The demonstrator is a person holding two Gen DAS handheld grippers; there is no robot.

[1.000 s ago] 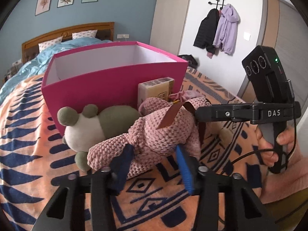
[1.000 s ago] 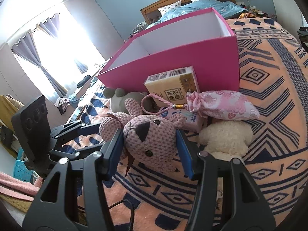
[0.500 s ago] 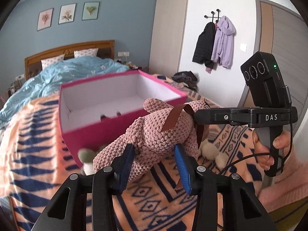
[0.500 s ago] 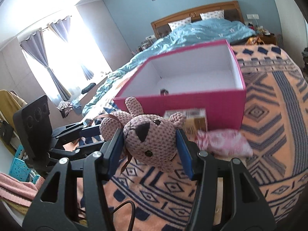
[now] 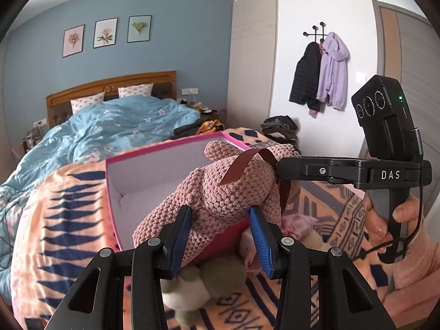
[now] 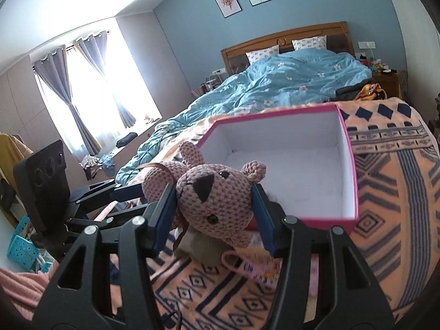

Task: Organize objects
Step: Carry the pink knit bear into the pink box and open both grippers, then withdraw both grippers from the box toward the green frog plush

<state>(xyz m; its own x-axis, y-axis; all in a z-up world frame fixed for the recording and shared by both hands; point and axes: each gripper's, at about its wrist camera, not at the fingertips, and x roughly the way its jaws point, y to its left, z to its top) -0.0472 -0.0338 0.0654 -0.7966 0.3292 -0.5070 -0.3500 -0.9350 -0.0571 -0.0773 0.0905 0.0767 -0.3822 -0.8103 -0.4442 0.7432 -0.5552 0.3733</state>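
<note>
The left gripper [image 5: 220, 236] clamps the pink crocheted bear [image 5: 220, 192] by its body, and the right gripper [image 6: 214, 214] clamps its head [image 6: 214, 200]. The bear hangs at the near rim of the open pink box [image 6: 350, 148], above the patterned blanket [image 6: 385, 200].

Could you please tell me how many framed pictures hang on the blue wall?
3, in a row above the headboard: left, middle, right.

Home bedroom, wooden-headboard bed [image 6: 283, 37] with blue duvet [image 5: 110, 129], framed prints [image 5: 106, 33], coats on wall hooks [image 5: 320, 71], curtained window [image 6: 90, 96]
</note>
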